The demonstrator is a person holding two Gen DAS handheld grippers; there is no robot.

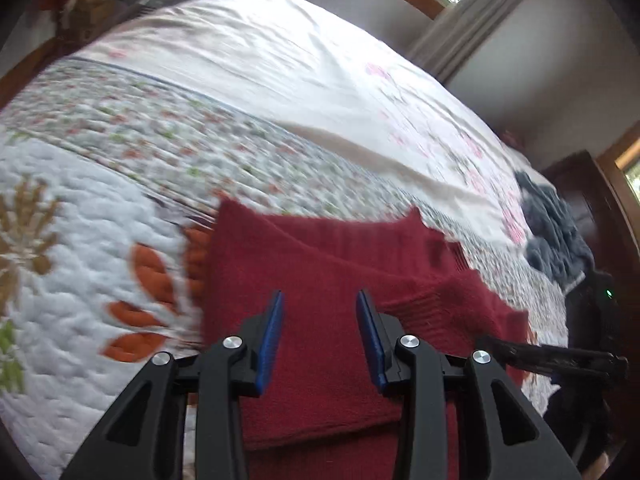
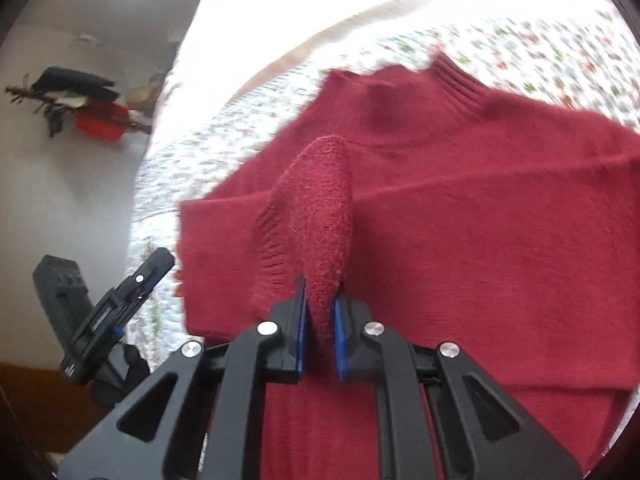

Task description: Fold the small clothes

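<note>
Red sweater [image 2: 460, 208] lies spread on the quilt [image 1: 100, 240], filling the centre and right of the right wrist frame, ribbed collar at upper right. One sleeve is laid across the body, its end at centre left of that frame.

Right gripper [image 2: 320, 304], bottom centre of its own frame: jaws narrow, clamped on a raised fold of the sweater's knit. The pinched fold stands up as a ridge running from the blue pads toward frame centre. The ribbed edge of the fabric fans out just left of the left pad.

Left gripper [image 1: 320, 300], bottom centre of the left wrist frame: jaws wide apart, nothing between the blue pads. It hangs over the sweater, which fills the lower middle of that frame. Contact with the knit cannot be judged. The same gripper shows edge-on at lower left of the right wrist frame, just beside the sweater's left edge.

Quilt: white with orange leaf shapes at left of the left wrist frame, a small floral band across the middle. A white sheet [image 1: 260, 48] covers the upper part. A blue-grey garment [image 1: 552, 232] lies crumpled at the right edge of the bed, well apart from the sweater.

Both frames are motion-blurred; fine detail is soft.
</note>
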